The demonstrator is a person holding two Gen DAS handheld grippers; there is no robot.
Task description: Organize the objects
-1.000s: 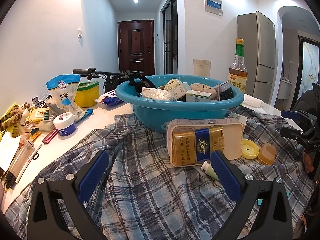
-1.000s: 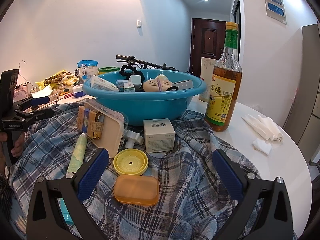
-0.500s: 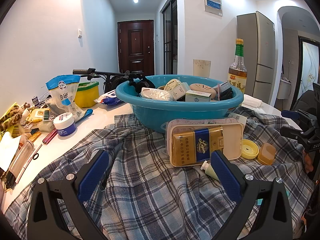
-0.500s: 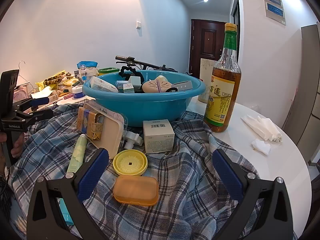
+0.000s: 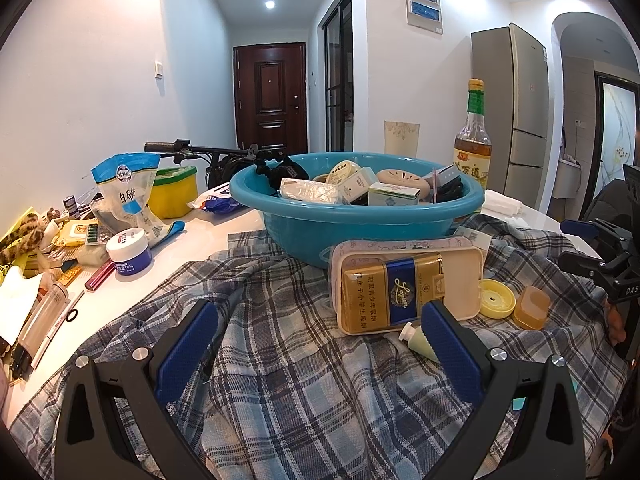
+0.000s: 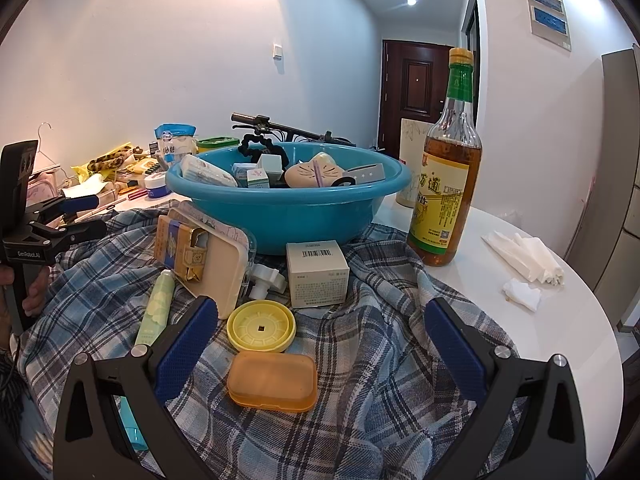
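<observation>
Both tongs gape wide, empty. Right gripper (image 6: 320,344) frames the orange soap box (image 6: 272,381), long axis crosswise; bare table (image 6: 560,344) rightward. Left gripper (image 5: 318,344) faces the cigarette pack (image 5: 394,294), lying crosswise just ahead.

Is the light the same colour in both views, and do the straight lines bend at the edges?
Left wrist view: cool white light; the refrigerator bows outward, corners black. Right wrist view: a warm pinkish glow on the left wall, cooler to the right; the bottle leans, the table edge curves.
</observation>
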